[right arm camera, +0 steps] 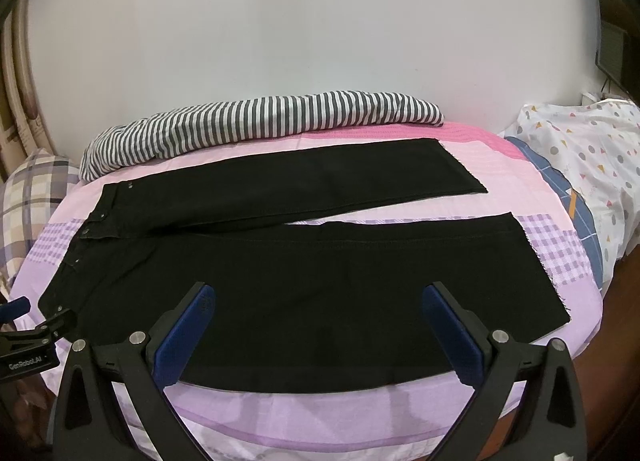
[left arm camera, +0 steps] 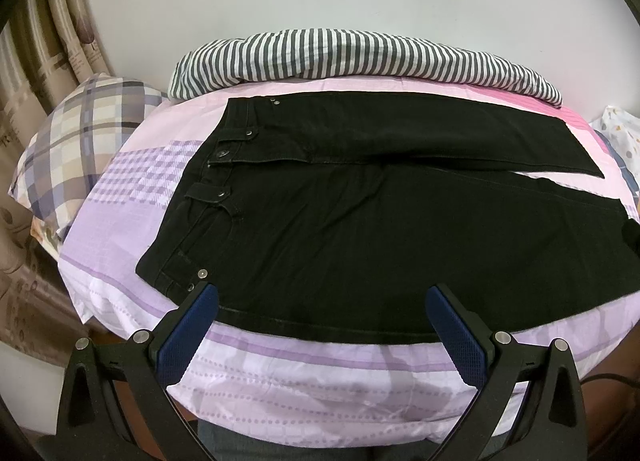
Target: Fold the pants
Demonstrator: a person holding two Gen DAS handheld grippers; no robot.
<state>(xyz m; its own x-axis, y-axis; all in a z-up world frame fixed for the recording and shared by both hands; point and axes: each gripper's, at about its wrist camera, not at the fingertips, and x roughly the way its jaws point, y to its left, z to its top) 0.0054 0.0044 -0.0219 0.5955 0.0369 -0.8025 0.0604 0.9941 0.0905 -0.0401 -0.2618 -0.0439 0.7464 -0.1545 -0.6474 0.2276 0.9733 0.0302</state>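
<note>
Black pants [left arm camera: 360,229] lie spread flat on the bed, waistband to the left, both legs running right and slightly apart. They also show in the right wrist view [right arm camera: 304,301]. My left gripper [left arm camera: 322,293] is open and empty, hovering over the near edge of the pants by the waistband and hip. My right gripper [right arm camera: 319,293] is open and empty, over the near leg's lower edge. The left gripper [right arm camera: 24,313] also shows at the left edge of the right wrist view, beside the waistband corner.
The bed has a pink and purple sheet [left arm camera: 132,217]. A striped bolster [left arm camera: 360,57] lies along the white wall behind the pants. A plaid pillow [left arm camera: 76,141] sits at left, a patterned white pillow [right arm camera: 584,157] at right. Curtains [left arm camera: 36,61] hang far left.
</note>
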